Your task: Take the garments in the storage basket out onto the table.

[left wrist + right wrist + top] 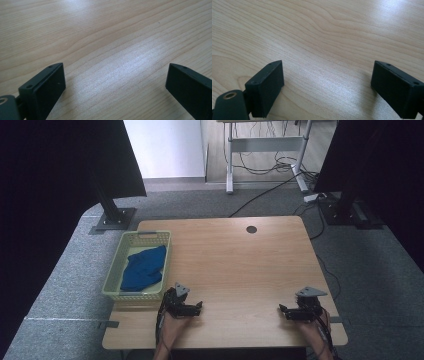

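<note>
Apparently idle, the left gripper (199, 308) and right gripper (282, 310) rest low on the pale wooden table (235, 260), jaws spread wide and holding nothing; the crumpled blue cloth (144, 268) lies inside the pale green plastic basket (113, 274), just beyond the left gripper, within easy reach

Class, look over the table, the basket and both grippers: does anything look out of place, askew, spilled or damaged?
Nothing stands out. The blue cloth lies bunched inside the basket at the table's left edge. The left gripper and right gripper rest open on bare wood, nothing between their jaws.
</note>
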A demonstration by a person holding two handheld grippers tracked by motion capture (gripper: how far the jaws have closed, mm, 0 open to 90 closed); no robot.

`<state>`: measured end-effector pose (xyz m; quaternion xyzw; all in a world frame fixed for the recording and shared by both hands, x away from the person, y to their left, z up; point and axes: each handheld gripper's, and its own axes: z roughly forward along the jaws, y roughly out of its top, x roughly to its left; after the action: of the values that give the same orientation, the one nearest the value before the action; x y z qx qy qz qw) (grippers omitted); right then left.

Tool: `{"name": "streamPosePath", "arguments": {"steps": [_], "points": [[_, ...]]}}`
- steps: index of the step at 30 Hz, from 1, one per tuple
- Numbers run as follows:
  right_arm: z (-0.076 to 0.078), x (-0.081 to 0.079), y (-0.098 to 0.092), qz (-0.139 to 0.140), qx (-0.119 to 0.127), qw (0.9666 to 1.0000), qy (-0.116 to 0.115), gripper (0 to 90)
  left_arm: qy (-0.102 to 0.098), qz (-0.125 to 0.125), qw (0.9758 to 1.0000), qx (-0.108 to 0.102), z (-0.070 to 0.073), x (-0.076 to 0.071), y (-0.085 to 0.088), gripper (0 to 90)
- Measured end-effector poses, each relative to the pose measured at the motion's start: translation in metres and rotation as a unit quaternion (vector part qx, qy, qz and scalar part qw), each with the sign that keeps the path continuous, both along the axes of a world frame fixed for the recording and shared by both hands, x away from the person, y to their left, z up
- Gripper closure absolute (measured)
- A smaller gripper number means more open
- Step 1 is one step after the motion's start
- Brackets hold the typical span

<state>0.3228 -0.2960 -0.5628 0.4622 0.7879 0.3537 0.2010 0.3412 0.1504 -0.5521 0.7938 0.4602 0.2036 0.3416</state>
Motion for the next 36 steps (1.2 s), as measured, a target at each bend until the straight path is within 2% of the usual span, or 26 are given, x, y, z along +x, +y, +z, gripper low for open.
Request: {"name": "streamPosePath", "arguments": {"steps": [11, 14, 21, 26, 36], "points": [[0.000, 0.000, 0.000, 0.003, 0.000, 1.0000, 0.000, 10.9, -0.010, -0.006, 0.9999, -0.009, 0.007, 0.000, 0.000, 3.4], [0.000, 0.000, 0.000, 0.003, 0.000, 1.0000, 0.000, 10.9, -0.011, -0.008, 0.9999, -0.007, 0.009, 0.000, -0.001, 3.3], [0.000, 0.000, 0.000, 0.005, 0.000, 1.0000, 0.000, 10.9, -0.016, -0.008, 0.9998, 0.011, 0.018, 0.004, -0.006, 3.3], [0.000, 0.000, 0.000, 0.006, 0.000, 1.0000, -0.001, 10.9, -0.017, -0.008, 0.9998, 0.005, 0.026, 0.007, -0.007, 3.3], [0.000, 0.000, 0.000, 0.007, 0.000, 1.0000, -0.001, 10.9, -0.017, -0.015, 0.9997, 0.006, 0.037, 0.012, -0.011, 3.6]]}}
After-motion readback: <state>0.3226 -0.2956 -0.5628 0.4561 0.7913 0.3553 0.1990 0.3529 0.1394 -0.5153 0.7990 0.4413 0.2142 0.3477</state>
